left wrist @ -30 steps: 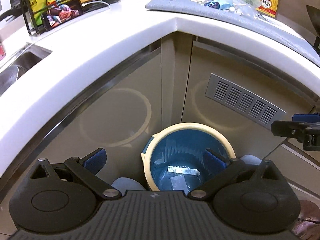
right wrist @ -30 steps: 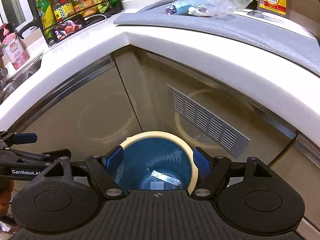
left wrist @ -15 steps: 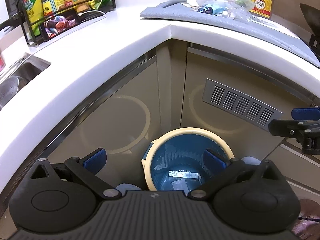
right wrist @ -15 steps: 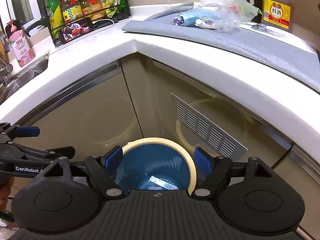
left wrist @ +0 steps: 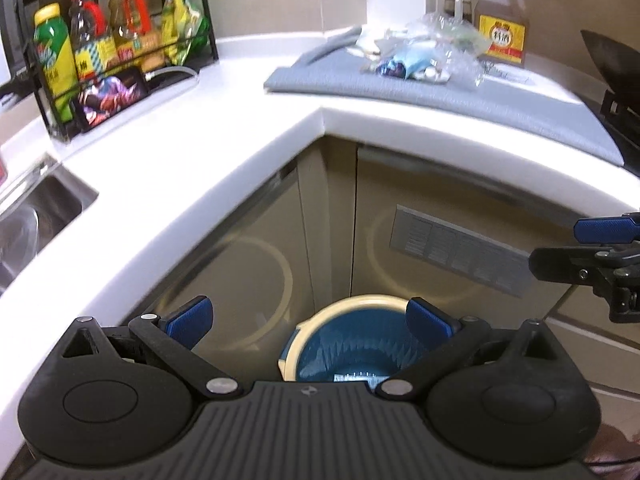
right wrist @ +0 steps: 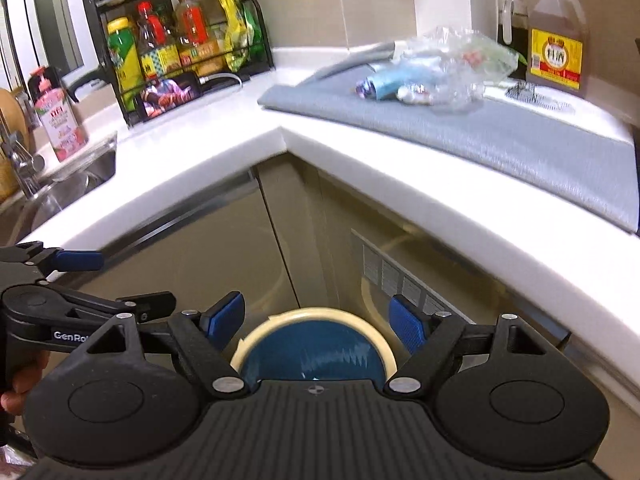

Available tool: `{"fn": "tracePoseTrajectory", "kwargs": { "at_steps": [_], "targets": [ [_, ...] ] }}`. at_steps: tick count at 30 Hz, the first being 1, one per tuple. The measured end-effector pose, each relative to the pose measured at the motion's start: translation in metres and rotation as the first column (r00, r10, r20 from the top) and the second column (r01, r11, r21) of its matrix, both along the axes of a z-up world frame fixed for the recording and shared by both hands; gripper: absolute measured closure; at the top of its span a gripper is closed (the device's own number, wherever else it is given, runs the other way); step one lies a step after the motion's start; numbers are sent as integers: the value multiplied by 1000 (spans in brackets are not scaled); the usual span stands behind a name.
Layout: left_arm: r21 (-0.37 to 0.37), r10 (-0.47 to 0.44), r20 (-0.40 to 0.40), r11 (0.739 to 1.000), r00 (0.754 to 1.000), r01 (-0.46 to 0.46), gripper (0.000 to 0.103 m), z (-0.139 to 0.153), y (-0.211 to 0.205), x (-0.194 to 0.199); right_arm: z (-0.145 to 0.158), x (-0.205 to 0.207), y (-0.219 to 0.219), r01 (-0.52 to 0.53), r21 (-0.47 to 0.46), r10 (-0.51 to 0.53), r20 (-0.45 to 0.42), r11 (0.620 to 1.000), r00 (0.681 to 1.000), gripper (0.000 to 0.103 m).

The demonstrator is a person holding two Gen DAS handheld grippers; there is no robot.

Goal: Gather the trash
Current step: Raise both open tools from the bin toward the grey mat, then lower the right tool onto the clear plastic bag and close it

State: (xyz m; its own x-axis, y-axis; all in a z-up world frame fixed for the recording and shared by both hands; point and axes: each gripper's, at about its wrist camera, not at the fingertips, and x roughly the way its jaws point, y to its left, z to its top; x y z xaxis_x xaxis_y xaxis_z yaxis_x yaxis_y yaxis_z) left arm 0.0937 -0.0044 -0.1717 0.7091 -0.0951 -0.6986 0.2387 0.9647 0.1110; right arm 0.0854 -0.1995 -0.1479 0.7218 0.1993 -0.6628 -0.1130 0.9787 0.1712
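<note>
A blue bin point(left wrist: 352, 344) with a cream rim stands on the floor in the cabinet corner; a flat silvery wrapper point(left wrist: 356, 377) lies in its bottom. The same bin point(right wrist: 312, 356) shows low in the right wrist view. On the grey mat point(right wrist: 500, 136) lies a pile of trash point(right wrist: 432, 76): crumpled clear plastic, a blue tube and small wrappers, also seen as the trash pile point(left wrist: 424, 60) in the left wrist view. My left gripper point(left wrist: 310, 318) hangs open above the bin, holding nothing. My right gripper point(right wrist: 316, 318) is open and holds nothing too.
A white L-shaped counter point(left wrist: 224, 136) runs around the corner. At the back left stand a black rack of bottles point(right wrist: 180, 48) and a phone point(right wrist: 170, 94). A sink point(right wrist: 72, 176) and pink soap bottle point(right wrist: 58, 120) sit left; a brown jug point(right wrist: 556, 44) stands far right.
Both grippers have risen and tilted up from the bin. The countertop, the mat and the trash pile now fill more of both views, and the bin has slid low.
</note>
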Motion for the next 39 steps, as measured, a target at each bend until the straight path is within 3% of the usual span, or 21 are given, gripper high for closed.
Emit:
{"fn": "tracePoseTrajectory", "kwargs": {
  "at_steps": [14, 19, 26, 33, 39],
  "targets": [
    [19, -12, 93, 1000, 996, 10, 0, 39, -17, 24, 35, 20, -38, 83, 5, -83, 129, 997, 988, 18],
    [26, -5, 102, 1000, 995, 2, 0, 44, -19, 33, 47, 46, -55, 125, 26, -127, 186, 992, 974, 17],
    [33, 8, 91, 999, 996, -11, 0, 44, -18, 40, 50, 101, -85, 182, 134, -207, 209, 974, 956, 8],
    [44, 18, 75, 999, 997, -22, 0, 43, -16, 42, 27, 188, -119, 291, 231, -328, 145, 929, 933, 4],
    [52, 38, 72, 998, 997, -41, 0, 43, -12, 44, -5, 248, -144, 430, 358, -448, -36, 829, 894, 4]
  ]
}}
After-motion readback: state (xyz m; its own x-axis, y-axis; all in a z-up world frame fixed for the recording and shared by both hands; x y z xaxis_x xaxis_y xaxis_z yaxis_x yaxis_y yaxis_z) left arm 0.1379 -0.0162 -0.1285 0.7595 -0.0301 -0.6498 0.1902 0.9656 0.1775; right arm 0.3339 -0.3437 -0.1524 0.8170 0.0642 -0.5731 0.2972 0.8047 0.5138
